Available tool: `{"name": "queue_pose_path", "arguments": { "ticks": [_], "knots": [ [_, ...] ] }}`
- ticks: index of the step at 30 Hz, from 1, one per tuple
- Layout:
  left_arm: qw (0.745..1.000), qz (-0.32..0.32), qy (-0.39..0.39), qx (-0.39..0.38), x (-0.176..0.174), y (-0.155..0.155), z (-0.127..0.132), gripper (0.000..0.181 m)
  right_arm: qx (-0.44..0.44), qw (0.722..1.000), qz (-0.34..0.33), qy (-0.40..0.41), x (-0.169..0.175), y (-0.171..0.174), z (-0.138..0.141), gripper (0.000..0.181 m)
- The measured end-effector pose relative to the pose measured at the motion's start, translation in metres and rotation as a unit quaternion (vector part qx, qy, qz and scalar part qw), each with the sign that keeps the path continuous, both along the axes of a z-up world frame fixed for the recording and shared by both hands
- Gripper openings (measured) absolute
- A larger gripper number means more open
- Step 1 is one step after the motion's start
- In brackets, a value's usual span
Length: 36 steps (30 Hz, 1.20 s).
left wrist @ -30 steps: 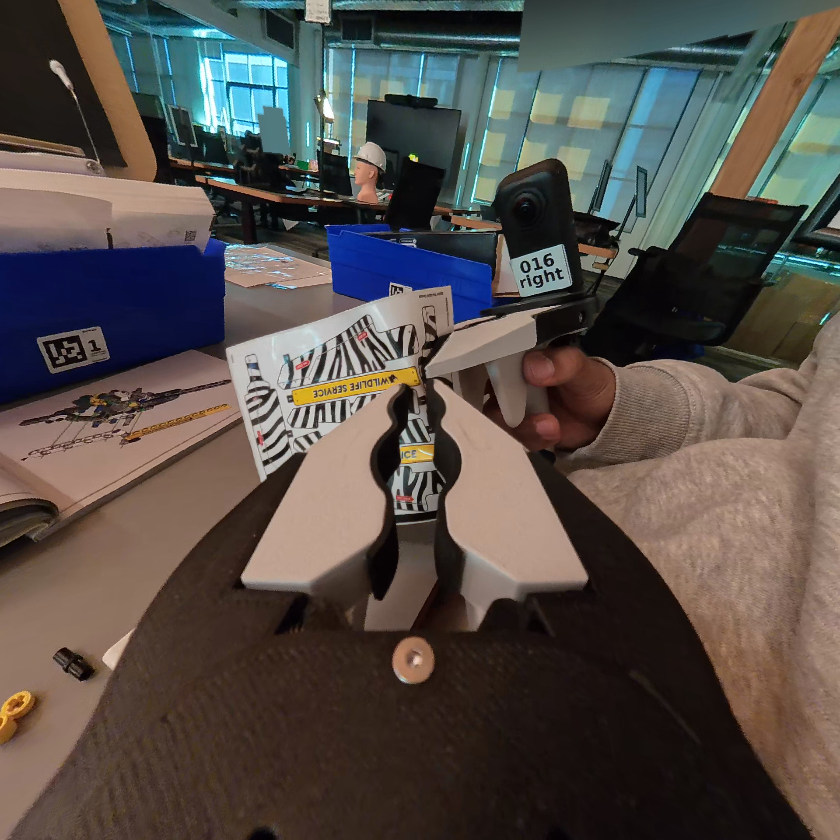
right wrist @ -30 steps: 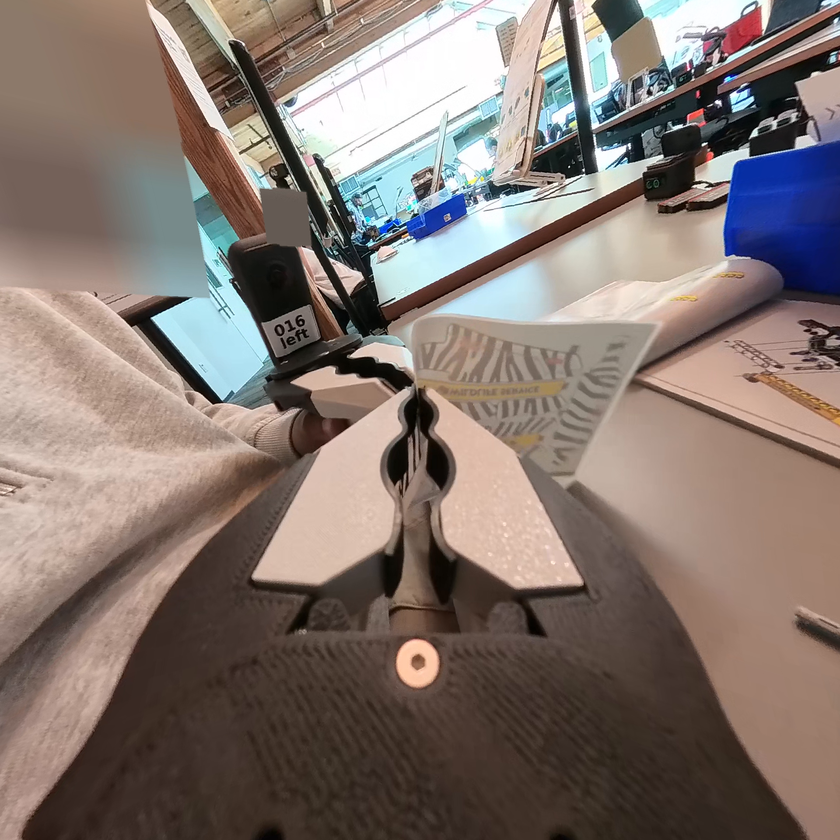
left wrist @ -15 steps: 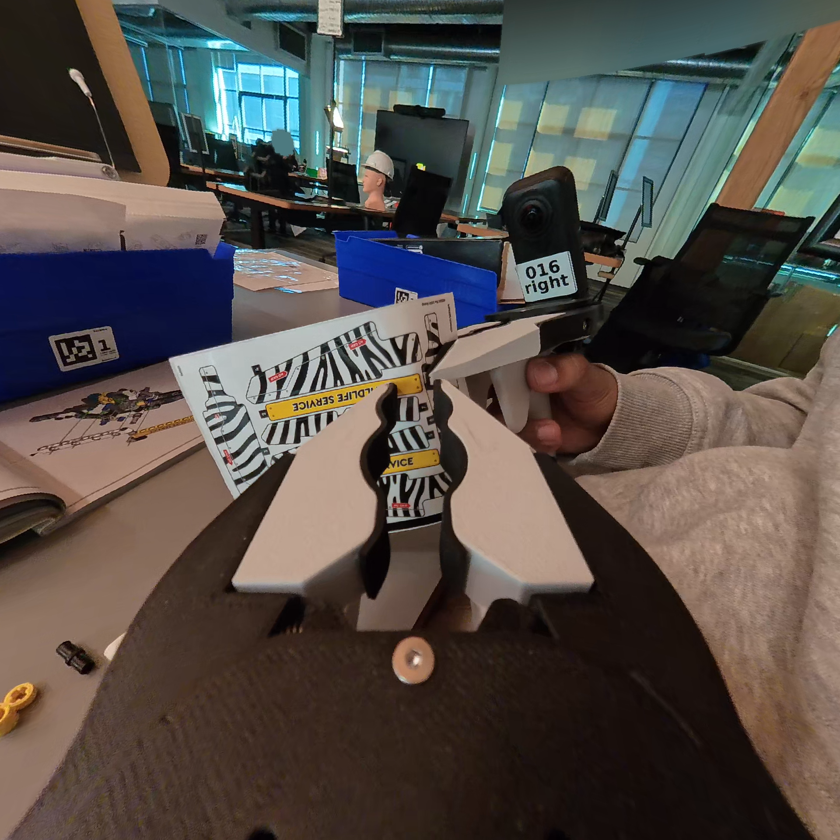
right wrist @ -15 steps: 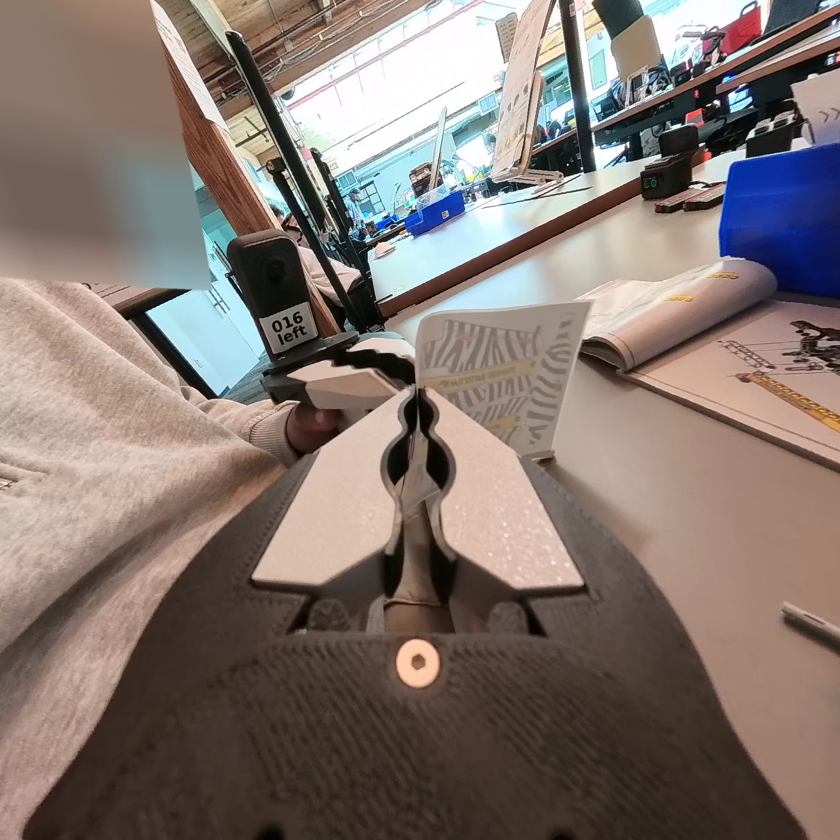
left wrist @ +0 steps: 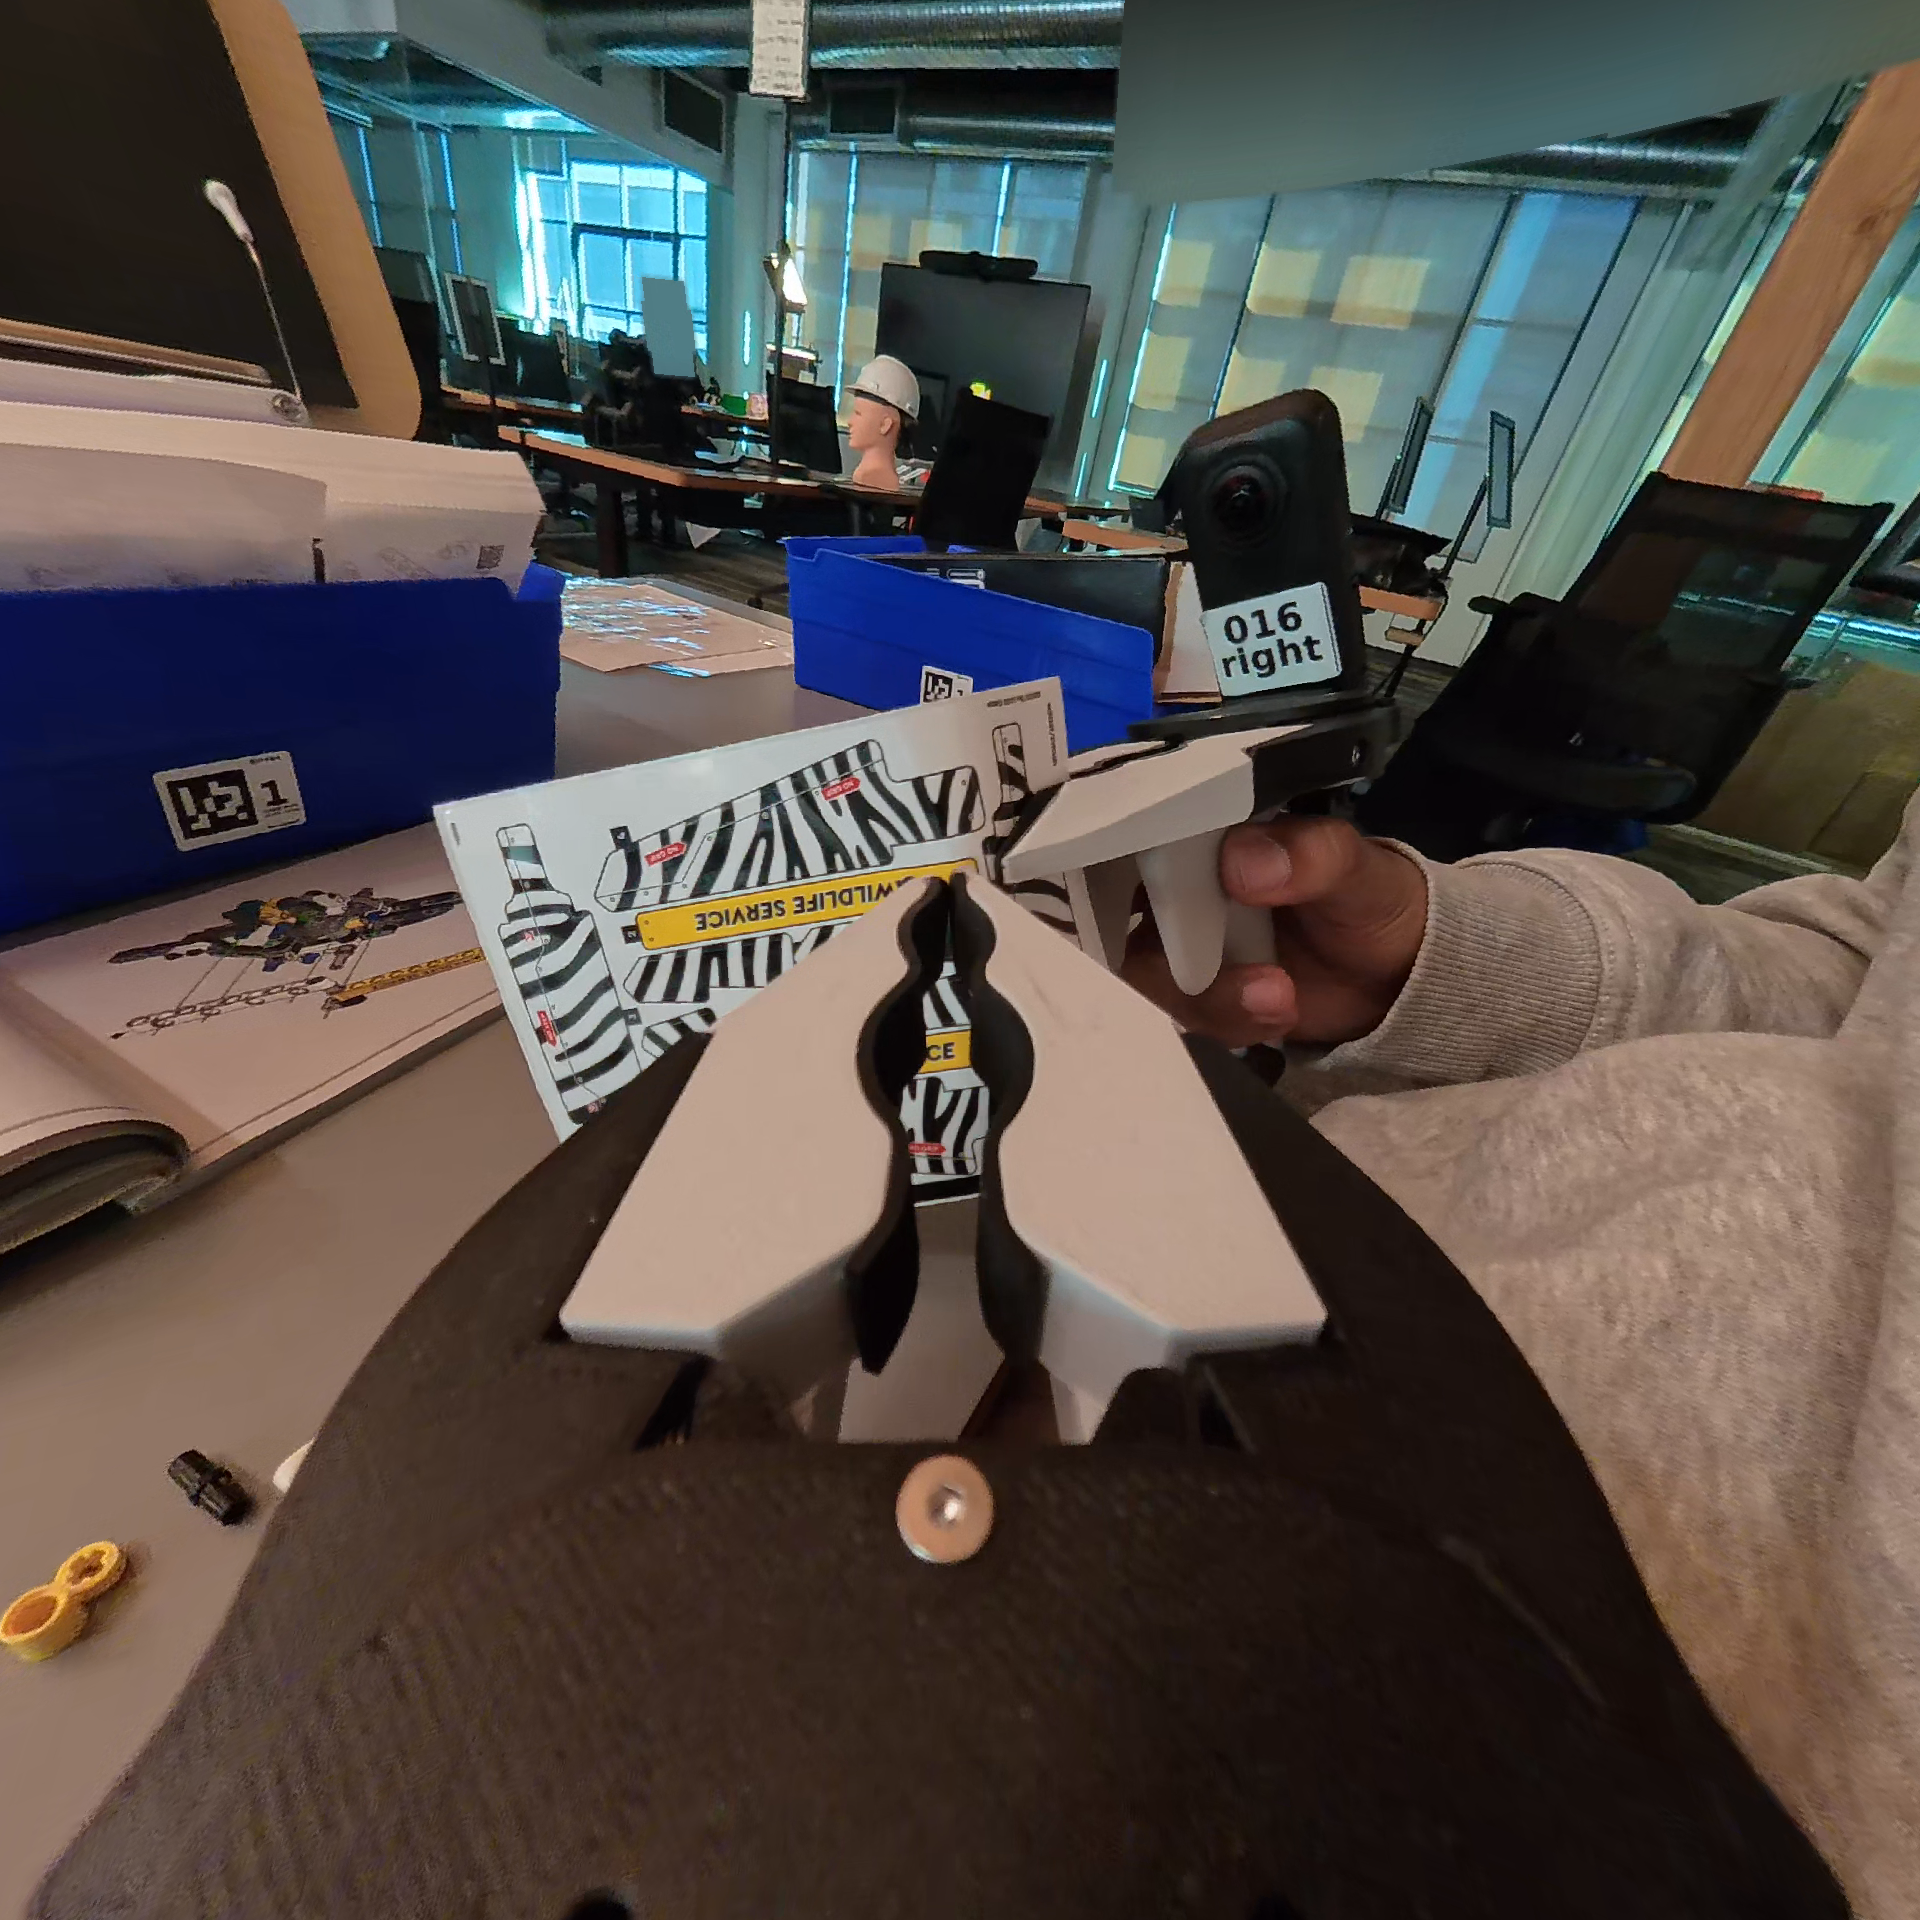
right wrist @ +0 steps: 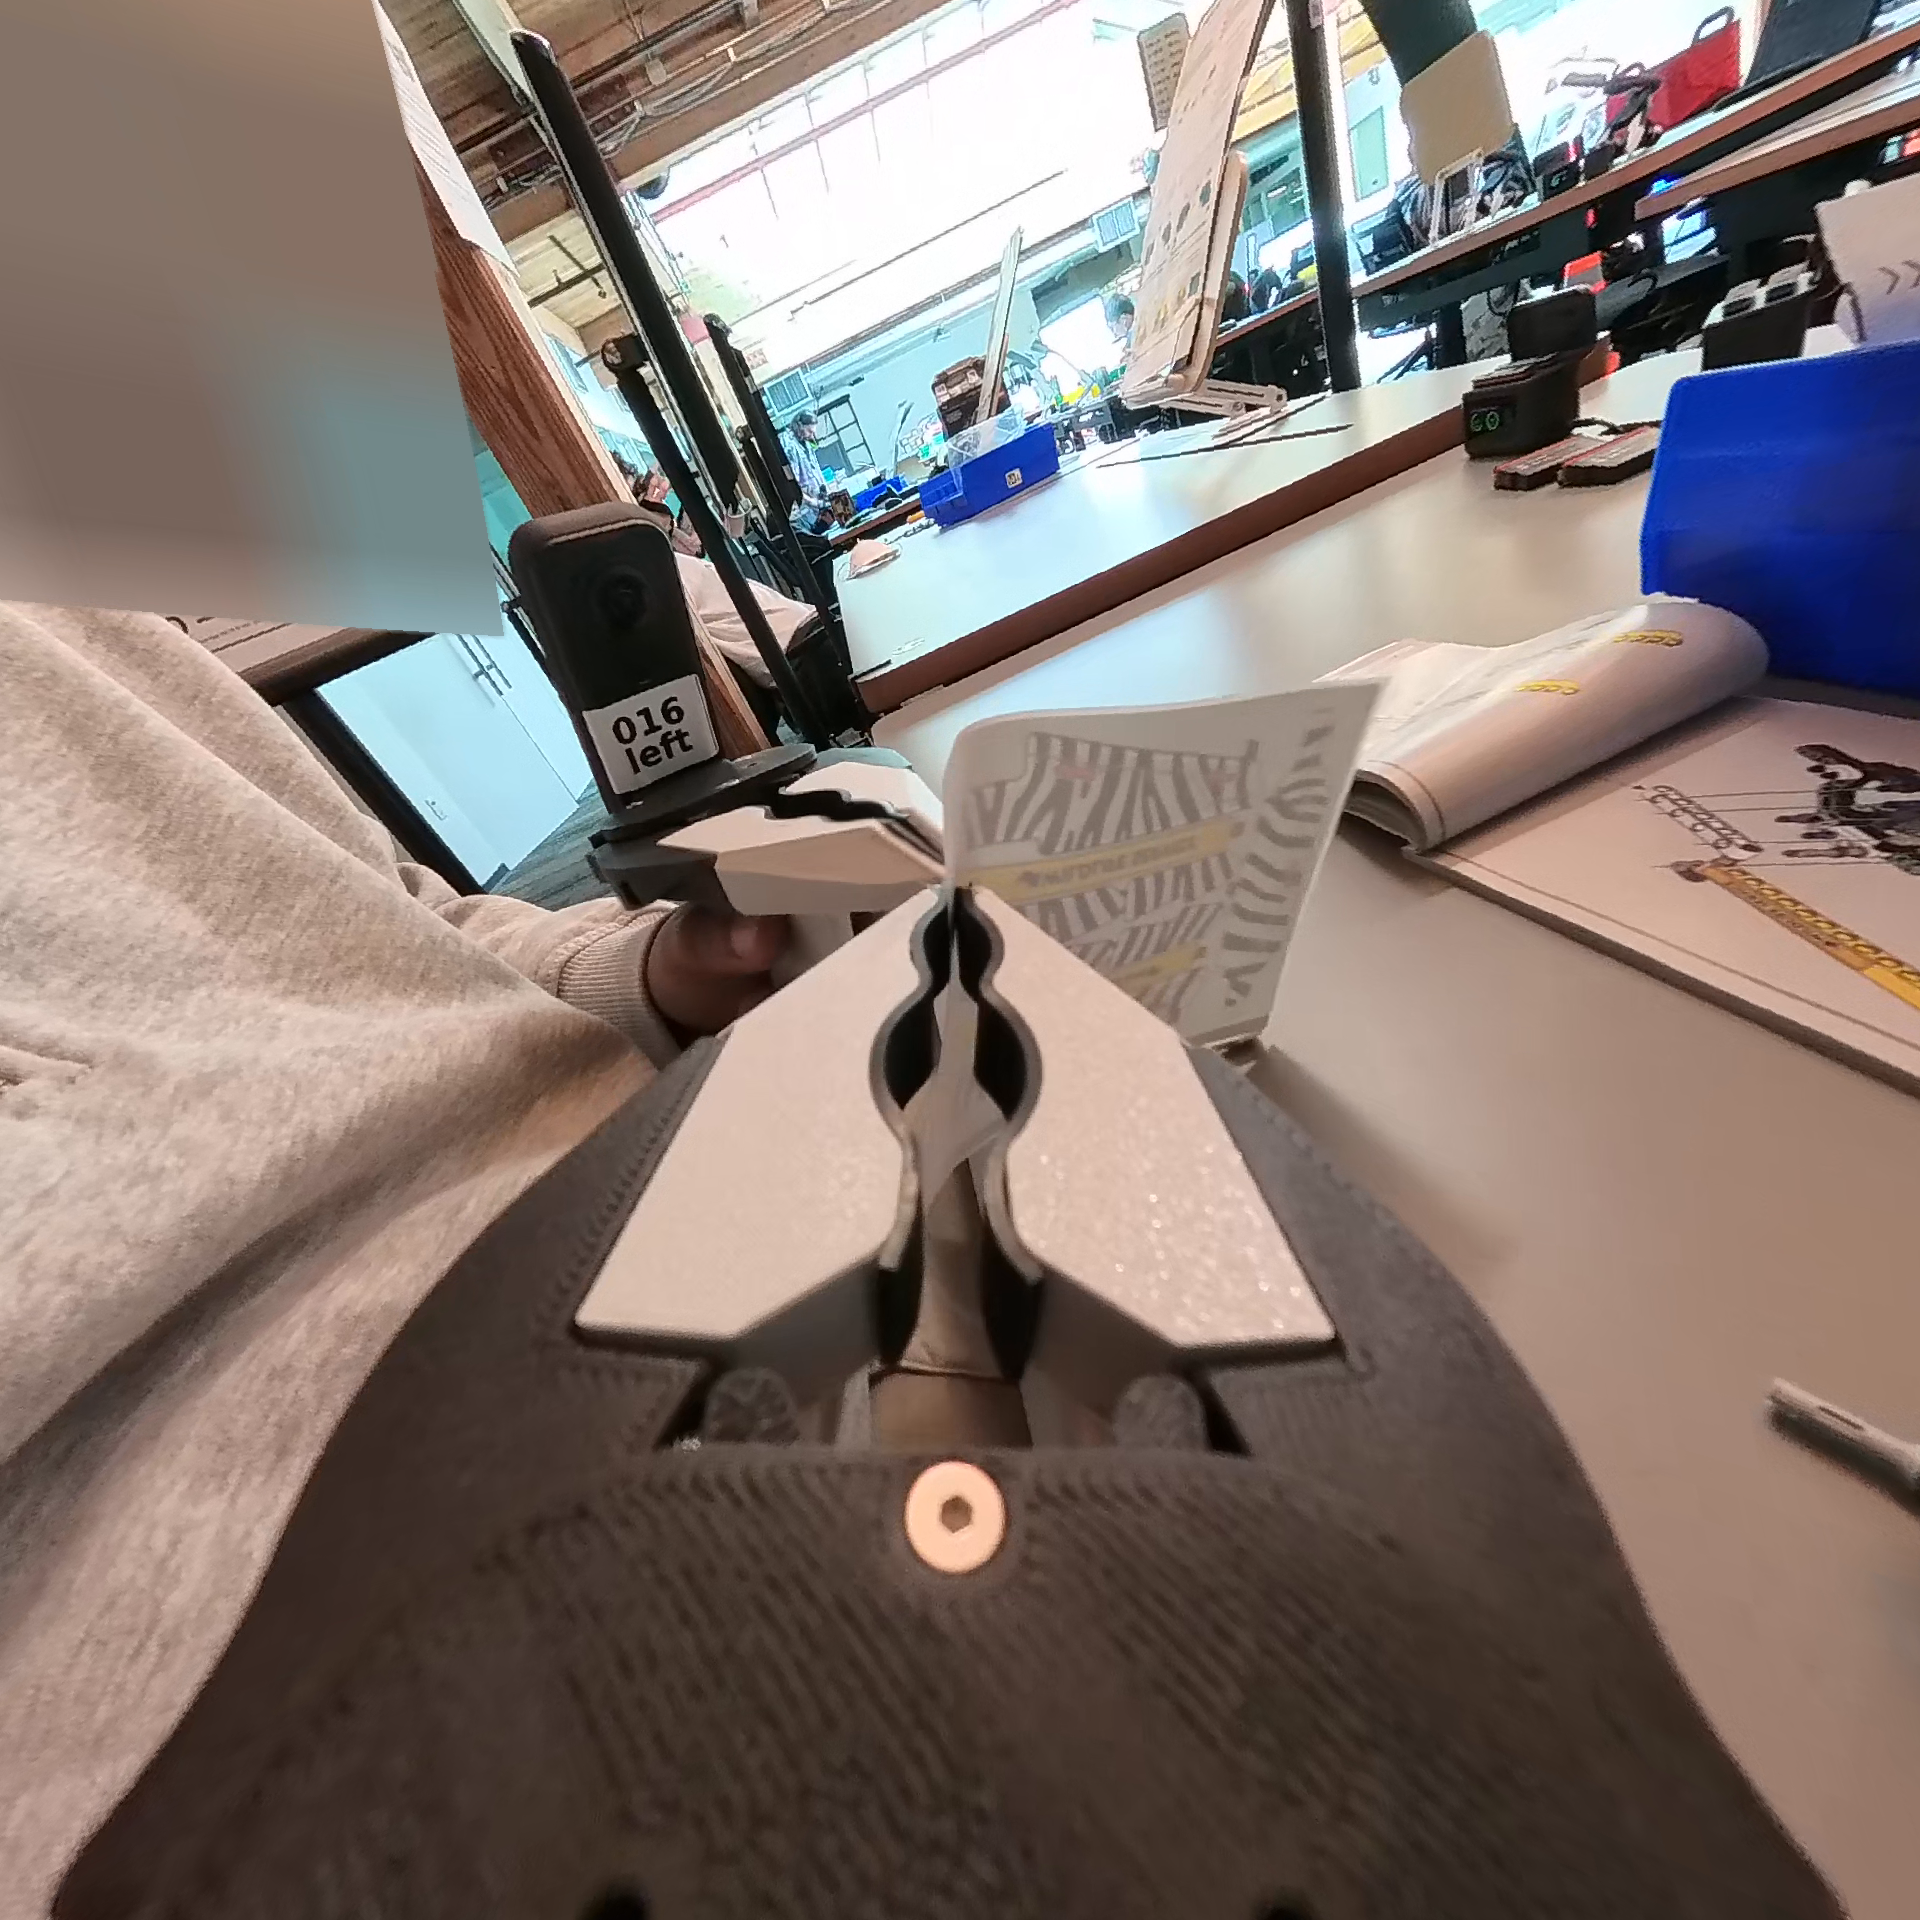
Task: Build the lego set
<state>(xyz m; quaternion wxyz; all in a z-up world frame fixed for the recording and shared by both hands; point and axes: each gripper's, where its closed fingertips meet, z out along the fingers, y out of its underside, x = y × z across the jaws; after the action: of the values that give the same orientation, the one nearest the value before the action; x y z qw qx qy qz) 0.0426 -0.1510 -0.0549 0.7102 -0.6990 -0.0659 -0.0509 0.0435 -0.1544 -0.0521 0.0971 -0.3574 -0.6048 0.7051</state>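
Grey desk (left wrist: pixel 312 1299) below. Sticker sheet (left wrist: pixel 748 914) upright above it, pinched by right tool (right wrist: pixel 954 914) at its near edge; left tool (left wrist: pixel 951 883) tips closed against its face, grip unclear.

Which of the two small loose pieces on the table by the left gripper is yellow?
The figure-eight piece with two holes, nearest the left edge; the other is a black peg.
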Motion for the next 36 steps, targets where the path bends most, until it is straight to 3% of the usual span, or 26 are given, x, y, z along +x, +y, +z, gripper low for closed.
{"name": "queue_pose_path", "arguments": {
  "ticks": [7, 15, 21, 26, 36],
  "knots": [
    [1.0, -0.004, -0.003, 0.005, 0.001, 0.0, 0.001, 0.0, -0.005, 1.0, -0.002, 0.0, 0.0, 0.002, 0.001, 0.0],
    [1.0, -0.008, 0.008, 0.003, 0.006, 0.002, 0.0, 0.013, -0.005, 1.0, -0.002, 0.0, -0.001, 0.002, 0.001, 0.0],
    [1.0, 0.001, 0.008, 0.001, 0.003, 0.002, 0.0, 0.012, 0.002, 1.0, 0.001, 0.001, 0.0, 0.0, 0.0, 0.0],
    [1.0, -0.002, 0.006, -0.001, 0.003, 0.002, -0.001, 0.0, 0.003, 1.0, 0.002, 0.002, 0.0, -0.001, 0.0, 0.0],
    [1.0, 0.015, -0.007, 0.006, -0.007, -0.002, 0.002, 0.0, -0.002, 1.0, -0.003, 0.004, -0.001, 0.003, 0.002, 0.0]
  ]
}}
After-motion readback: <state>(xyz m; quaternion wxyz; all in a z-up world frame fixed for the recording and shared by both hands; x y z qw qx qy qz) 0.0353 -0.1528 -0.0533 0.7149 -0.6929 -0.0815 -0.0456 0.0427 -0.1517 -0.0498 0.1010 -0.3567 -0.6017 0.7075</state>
